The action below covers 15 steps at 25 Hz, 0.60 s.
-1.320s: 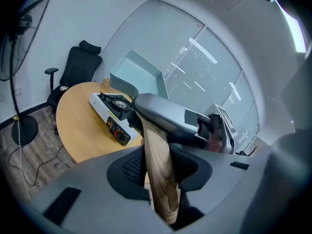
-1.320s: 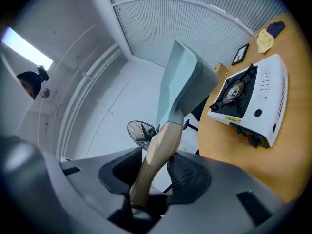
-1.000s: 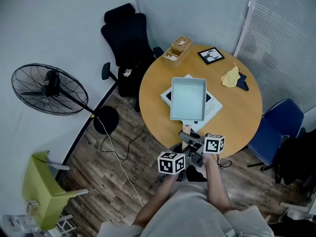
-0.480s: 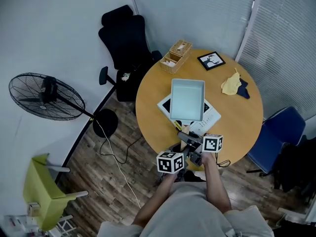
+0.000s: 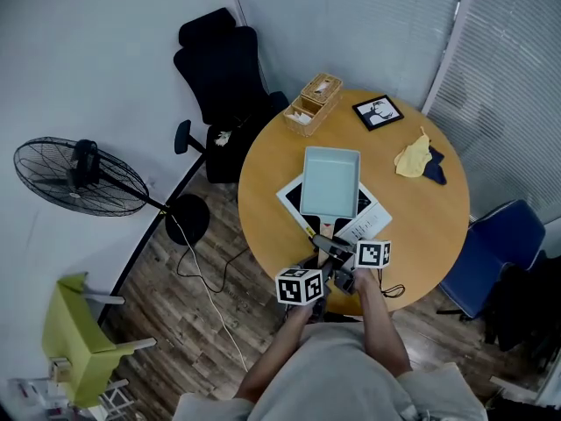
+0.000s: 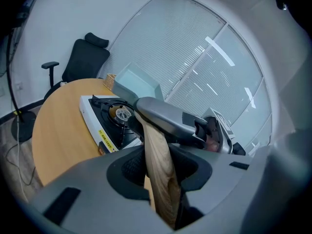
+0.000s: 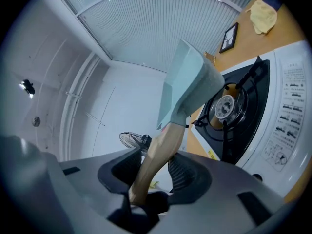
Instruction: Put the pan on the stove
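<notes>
A standing fan (image 5: 74,175) and a green chair (image 5: 74,336) are sitting on the floor well to the left of the stove (image 5: 375,212). A black office chair (image 5: 219,68) is standing at the table edge, up and to the left of it. The round wooden table (image 5: 263,182) is carrying the stove near its middle, and a wicker basket (image 5: 311,103) is lying beyond the stove's far left corner.

The left gripper (image 6: 158,168) is pinching the wooden handle (image 6: 157,145) of the pan (image 5: 331,181), with its pads pressing the wood from both sides at the stove's near edge. The pale blue rectangular pan is hanging over the stove and covering most of it in the head view. In the right gripper view its body is riding tilted above the burner (image 7: 225,106), apart from the grate.

The right gripper (image 7: 157,172) is gripping the same handle just beside the left one. The wood is running up between its jaws, which are closing on it from either side.

A framed picture (image 5: 378,111) is lying beyond the stove's far right corner. A yellow cloth (image 5: 410,159) is lying to the stove's right, touching a dark blue cloth (image 5: 434,167). A blue chair (image 5: 491,248) is standing off the table, further to the right of the stove.
</notes>
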Motion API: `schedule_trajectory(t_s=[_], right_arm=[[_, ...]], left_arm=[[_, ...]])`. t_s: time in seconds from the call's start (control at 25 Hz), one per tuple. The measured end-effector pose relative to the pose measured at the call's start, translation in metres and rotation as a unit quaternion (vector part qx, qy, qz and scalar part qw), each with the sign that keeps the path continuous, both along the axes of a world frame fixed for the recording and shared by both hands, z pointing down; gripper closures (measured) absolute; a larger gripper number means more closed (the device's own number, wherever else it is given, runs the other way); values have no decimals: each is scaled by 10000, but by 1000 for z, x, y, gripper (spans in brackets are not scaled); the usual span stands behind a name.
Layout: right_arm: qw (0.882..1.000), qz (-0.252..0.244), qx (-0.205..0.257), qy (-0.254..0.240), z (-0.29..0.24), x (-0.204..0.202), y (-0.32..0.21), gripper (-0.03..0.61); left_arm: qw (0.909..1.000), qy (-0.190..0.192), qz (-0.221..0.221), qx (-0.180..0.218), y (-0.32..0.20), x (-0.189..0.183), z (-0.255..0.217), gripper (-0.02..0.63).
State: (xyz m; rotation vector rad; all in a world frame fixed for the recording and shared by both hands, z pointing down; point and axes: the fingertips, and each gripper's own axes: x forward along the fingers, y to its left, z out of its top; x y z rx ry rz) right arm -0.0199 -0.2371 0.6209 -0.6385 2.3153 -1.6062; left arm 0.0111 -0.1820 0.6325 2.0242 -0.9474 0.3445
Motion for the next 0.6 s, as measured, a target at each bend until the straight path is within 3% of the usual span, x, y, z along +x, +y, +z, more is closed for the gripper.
schedule_trajectory(t_s=[0.6], right_arm=[[9987,-57,-501,25,34,-3,-25,405]], left_arm=[[9991,35,-256,-326,-27,-4,29,486]])
